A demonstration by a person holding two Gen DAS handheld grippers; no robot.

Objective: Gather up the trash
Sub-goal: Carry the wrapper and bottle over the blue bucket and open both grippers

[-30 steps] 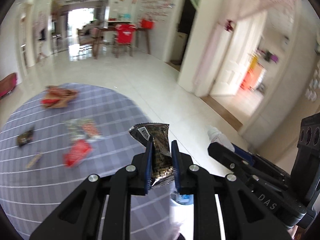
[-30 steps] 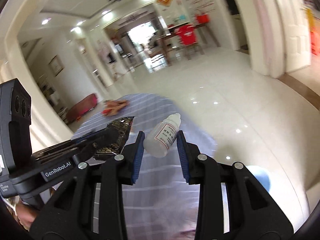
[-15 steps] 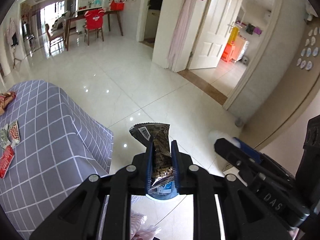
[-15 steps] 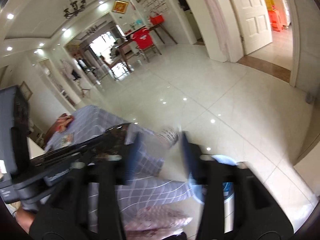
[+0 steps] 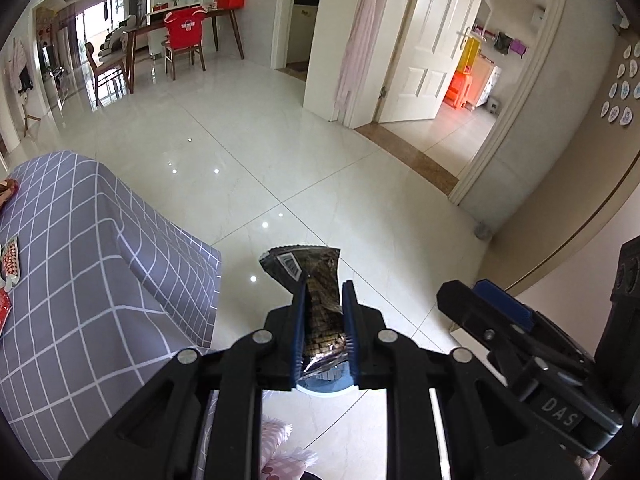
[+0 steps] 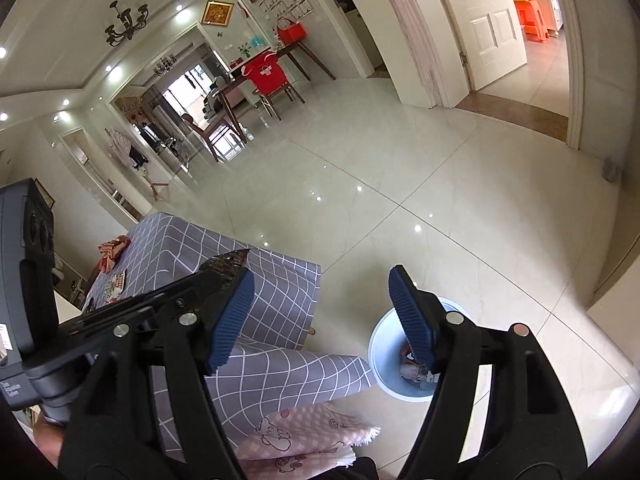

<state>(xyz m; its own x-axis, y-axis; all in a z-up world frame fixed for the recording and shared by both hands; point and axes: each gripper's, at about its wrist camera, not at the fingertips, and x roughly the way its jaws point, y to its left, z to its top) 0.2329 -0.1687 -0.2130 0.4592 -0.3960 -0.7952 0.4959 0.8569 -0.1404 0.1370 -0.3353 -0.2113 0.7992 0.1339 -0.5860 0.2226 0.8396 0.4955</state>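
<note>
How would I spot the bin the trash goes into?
Find the table with the grey checked cloth. On the pale floor tiles beside its draped corner stands a round light-blue bin, with wrappers already inside. It is the only container on the floor there.

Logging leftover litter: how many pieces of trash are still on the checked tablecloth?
At least 3 show in the left wrist view, all at the cloth's left edge: a brown wrapper at the far end, a red-and-white packet nearer, and a red packet nearest. More may lie out of frame.

"DAS", perhaps part of a longer word, on the right gripper (image 5: 496,312)
</note>
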